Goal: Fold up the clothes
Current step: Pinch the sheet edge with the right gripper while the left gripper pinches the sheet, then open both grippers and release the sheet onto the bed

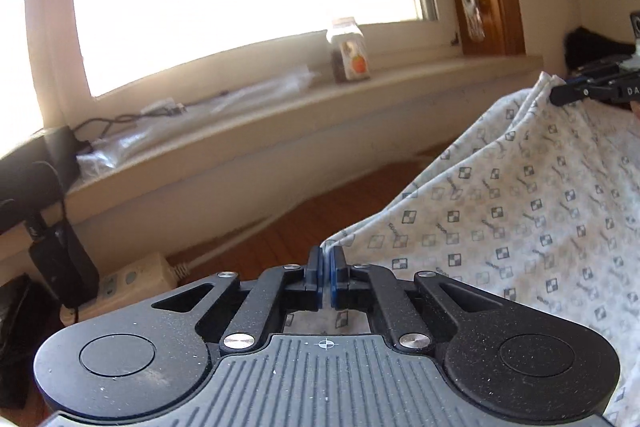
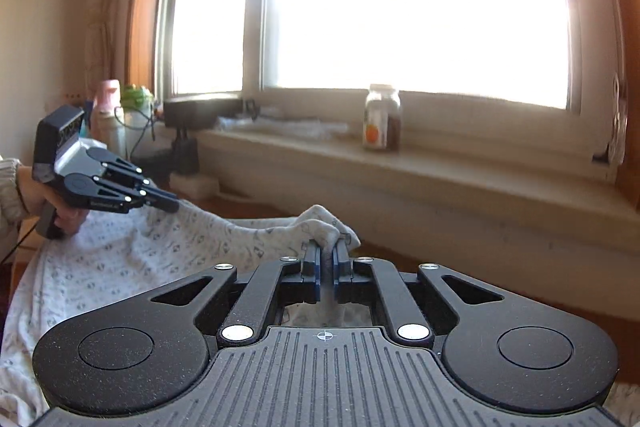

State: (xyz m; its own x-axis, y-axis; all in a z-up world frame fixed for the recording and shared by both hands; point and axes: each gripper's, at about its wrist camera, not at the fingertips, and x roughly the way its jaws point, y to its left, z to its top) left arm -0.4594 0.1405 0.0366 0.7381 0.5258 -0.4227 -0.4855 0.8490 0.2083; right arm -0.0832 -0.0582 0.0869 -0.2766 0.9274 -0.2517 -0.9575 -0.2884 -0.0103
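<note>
A white garment (image 1: 520, 219) printed with small grey checker squares hangs stretched in the air between both grippers. My left gripper (image 1: 326, 269) is shut on one top corner of it, and the cloth falls away to the right. In the right wrist view my right gripper (image 2: 327, 261) is shut on a bunched corner of the same garment (image 2: 132, 259). The left gripper (image 2: 170, 205) shows there at the left, held by a hand (image 2: 60, 205), pinching the far corner. The right gripper (image 1: 560, 93) appears at the right edge of the left wrist view, clamped on the cloth's upper edge.
A wide windowsill (image 2: 460, 171) runs ahead under a bright window, with a glass jar (image 2: 381, 119) on it. Plastic bags (image 1: 192, 119), cables and a black device (image 1: 60, 147) lie at the sill's left end. A power strip (image 1: 132, 277) sits on the wooden floor (image 1: 340, 199) below.
</note>
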